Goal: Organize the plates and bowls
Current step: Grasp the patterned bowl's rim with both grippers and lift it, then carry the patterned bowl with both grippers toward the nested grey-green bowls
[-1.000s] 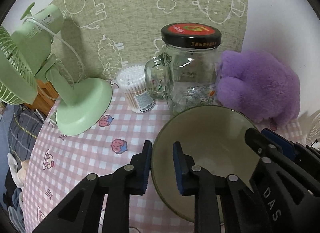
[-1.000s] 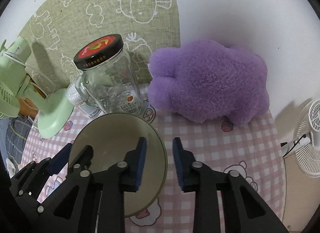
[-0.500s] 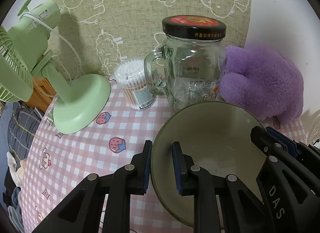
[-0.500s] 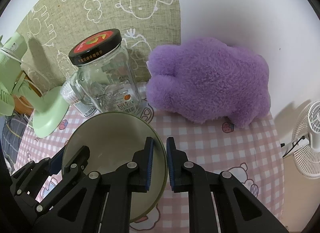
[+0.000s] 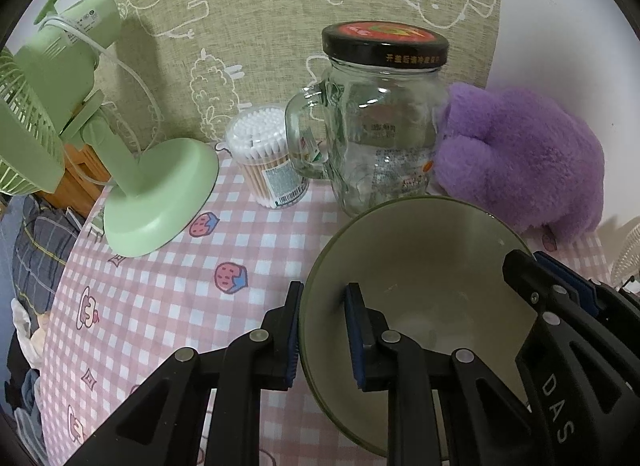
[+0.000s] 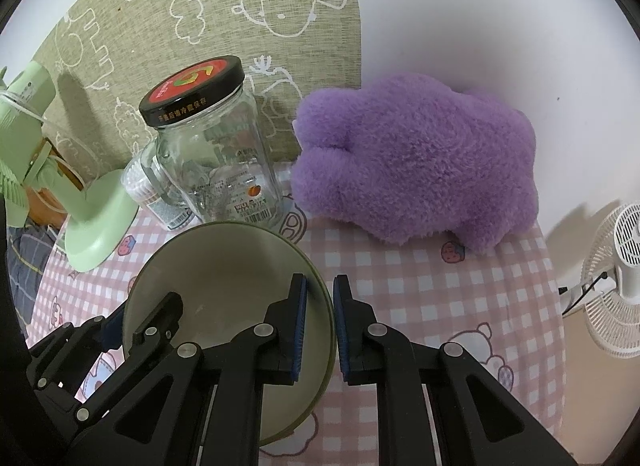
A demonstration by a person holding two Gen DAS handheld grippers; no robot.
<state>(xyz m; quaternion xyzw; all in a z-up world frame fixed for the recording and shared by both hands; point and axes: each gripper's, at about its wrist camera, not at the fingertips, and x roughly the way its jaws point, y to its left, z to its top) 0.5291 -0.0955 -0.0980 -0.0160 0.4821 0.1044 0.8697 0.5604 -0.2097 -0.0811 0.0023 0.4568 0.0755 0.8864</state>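
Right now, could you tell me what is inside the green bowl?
The green bowl holds only one finger of each hand-held gripper, left and right. Those fingers cover part of its bottom.

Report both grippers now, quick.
Left gripper: shut on the bowl rim.
Right gripper: shut on the bowl's opposite rim.

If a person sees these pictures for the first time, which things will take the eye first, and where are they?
First comes the olive-green bowl in the foreground, with the left gripper and the right gripper each clamped on opposite sides of its rim. Behind it, by the wall, a fluffy purple plush toy lies on the pink checked tablecloth. Beside the toy stands a clear glass jar with a black lid.
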